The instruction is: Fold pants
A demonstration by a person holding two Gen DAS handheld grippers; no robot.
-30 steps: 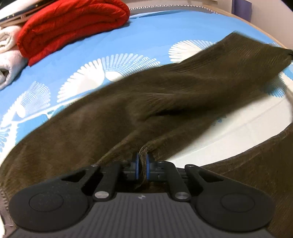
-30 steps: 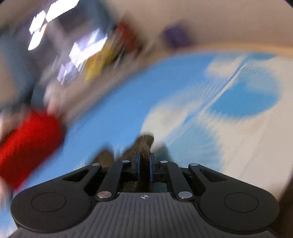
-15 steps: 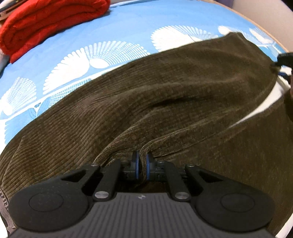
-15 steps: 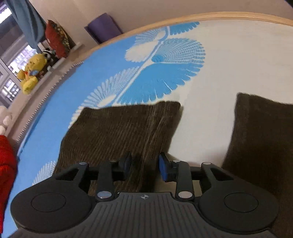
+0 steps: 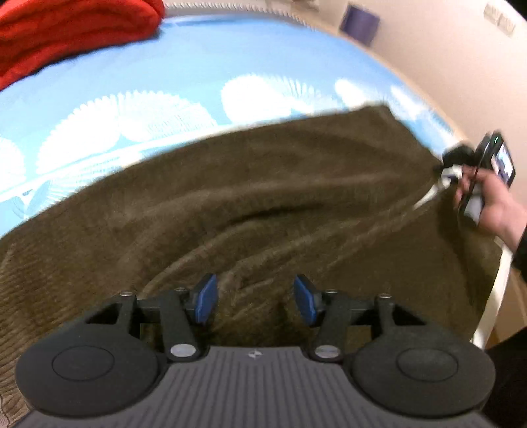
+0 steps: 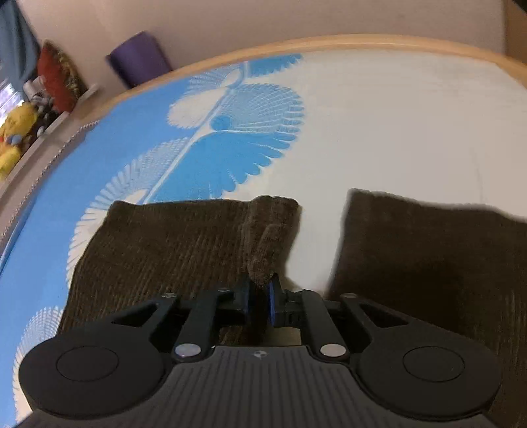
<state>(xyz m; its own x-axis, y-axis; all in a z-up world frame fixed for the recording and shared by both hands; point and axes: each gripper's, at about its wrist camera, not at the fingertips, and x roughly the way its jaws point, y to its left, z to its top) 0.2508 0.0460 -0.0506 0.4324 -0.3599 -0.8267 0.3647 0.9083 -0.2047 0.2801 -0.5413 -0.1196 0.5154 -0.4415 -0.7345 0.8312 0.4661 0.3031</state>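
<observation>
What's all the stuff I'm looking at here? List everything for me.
Pants: one, dark brown corduroy, spread over the bed; two leg ends lie apart in the right wrist view.
Bedsheet: one, blue with white fan shapes, partly plain white, under the pants.
Blanket: one, red, folded, at the far left of the bed.
Bed frame: one, light wood, around the mattress.
Purple thing: one, against the wall; too blurred to name.
Stuffed toy: one, yellow, on a ledge beside the bed.
Cushion: one, red, next to the toy.
Left gripper: black with blue pads, open above the pants.
Right gripper: black with blue pads, pinching a pant leg.
Hand: holding the right gripper.
</observation>
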